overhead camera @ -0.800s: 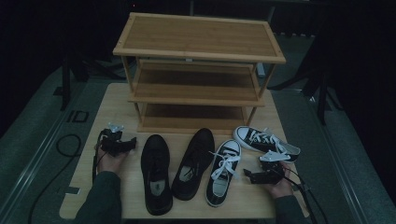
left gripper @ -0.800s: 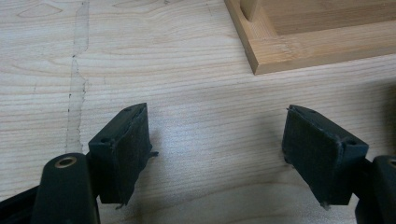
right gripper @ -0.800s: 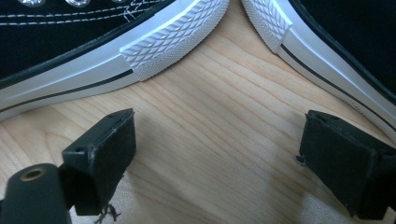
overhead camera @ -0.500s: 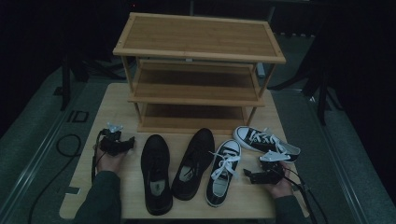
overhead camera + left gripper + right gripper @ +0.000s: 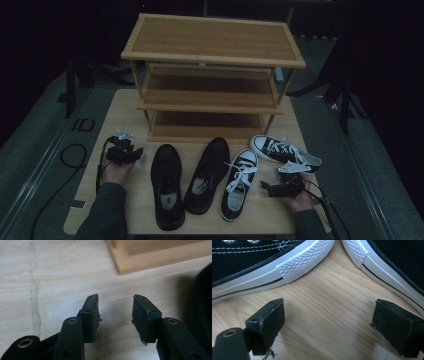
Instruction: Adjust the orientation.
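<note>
The left gripper (image 5: 115, 315) is resting low over the table (image 5: 125, 107) at its left side, jaws standing apart with only bare wood between them. In the left gripper view, the base of the shoe rack (image 5: 160, 257) is lying ahead and a black shoe (image 5: 202, 305) is sitting just beside the right-hand jaw.

The right gripper (image 5: 328, 327) is sitting at the right side of the table with jaws spread wide and gripping nothing. In the right gripper view, the toe caps of two sneakers are lying just ahead: one sneaker (image 5: 262, 267) to the left, the other sneaker (image 5: 392, 265) to the right.

In the high view, four shoes are lying in a row in front of the rack, between the two grippers.
</note>
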Available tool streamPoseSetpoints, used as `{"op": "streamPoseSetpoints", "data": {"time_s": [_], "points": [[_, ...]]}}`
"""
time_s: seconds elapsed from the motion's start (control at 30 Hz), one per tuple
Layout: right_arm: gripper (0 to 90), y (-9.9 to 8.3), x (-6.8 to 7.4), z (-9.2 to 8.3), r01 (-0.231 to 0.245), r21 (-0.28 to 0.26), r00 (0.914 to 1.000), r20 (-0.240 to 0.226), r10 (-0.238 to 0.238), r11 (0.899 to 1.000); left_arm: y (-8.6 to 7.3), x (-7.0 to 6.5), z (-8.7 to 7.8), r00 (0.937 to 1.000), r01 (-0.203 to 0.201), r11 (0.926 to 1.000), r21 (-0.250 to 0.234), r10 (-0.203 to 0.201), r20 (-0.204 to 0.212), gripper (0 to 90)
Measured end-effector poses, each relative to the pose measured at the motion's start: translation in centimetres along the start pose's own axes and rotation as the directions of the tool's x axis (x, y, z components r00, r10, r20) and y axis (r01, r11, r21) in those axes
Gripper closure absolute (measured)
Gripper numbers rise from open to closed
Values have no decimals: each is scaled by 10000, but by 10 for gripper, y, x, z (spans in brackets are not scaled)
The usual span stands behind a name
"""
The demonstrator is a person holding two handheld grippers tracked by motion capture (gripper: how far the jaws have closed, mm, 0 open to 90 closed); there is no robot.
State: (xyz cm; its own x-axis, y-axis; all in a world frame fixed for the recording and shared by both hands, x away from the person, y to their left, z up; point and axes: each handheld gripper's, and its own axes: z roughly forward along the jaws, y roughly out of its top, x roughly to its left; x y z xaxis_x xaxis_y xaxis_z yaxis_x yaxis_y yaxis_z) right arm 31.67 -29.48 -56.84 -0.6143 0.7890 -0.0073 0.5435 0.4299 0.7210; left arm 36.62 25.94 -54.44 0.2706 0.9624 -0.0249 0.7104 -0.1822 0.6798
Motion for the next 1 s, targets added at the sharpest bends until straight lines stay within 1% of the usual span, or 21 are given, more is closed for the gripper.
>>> {"op": "streamPoseSetpoints", "data": {"time_s": [0.17, 0.27, 0.43, 0.47, 0.63, 0.67, 0.77, 0.83, 1.0], "points": [[108, 0, 0, 0, 18, 3, 10000, 4, -18, 10000, 13, -7, -18, 9978, -342, 9994, -105, 348, 570, 562], [107, 0, 0, 0, -13, -5, 10000, 15, 13, 10000, 20, -11, -27, 9947, -415, 9989, -215, 434, 935, 558], [107, 0, 0, 0, -18, -6, 10000, 20, 18, 10000, 31, -20, -37, 9892, -733, 9971, -209, 754, 1254, 558], [107, 0, 0, 0, -19, -5, 10000, 18, 19, 10000, 34, -23, -40, 9863, -877, 9960, -192, 895, 1385, 557], [108, 0, 0, 0, -18, -6, 10000, 19, 18, 10000, 41, -33, -49, 9771, -1316, 9912, -127, 1319, 1670, 557], [107, 0, 0, 0, -17, -6, 10000, 19, 17, 10000, 43, -35, -51, 9741, -1479, 9889, -106, 1475, 1713, 557], [107, 0, 0, 0, -17, -7, 10000, 21, 17, 10000, 46, -39, -55, 9709, -1680, 9858, -48, 1663, 1723, 544], [107, 0, 0, 0, -22, -4, 10000, 19, 22, 10000, 49, -41, -58, 9675, -1809, 9835, 37, 1773, 1803, 543], [107, 0, 0, 0, -5, -14, 10000, 24, 6, 10000, 55, -48, -65, 9551, -2230, 9746, 206, 2142, 2047, 543]]}}
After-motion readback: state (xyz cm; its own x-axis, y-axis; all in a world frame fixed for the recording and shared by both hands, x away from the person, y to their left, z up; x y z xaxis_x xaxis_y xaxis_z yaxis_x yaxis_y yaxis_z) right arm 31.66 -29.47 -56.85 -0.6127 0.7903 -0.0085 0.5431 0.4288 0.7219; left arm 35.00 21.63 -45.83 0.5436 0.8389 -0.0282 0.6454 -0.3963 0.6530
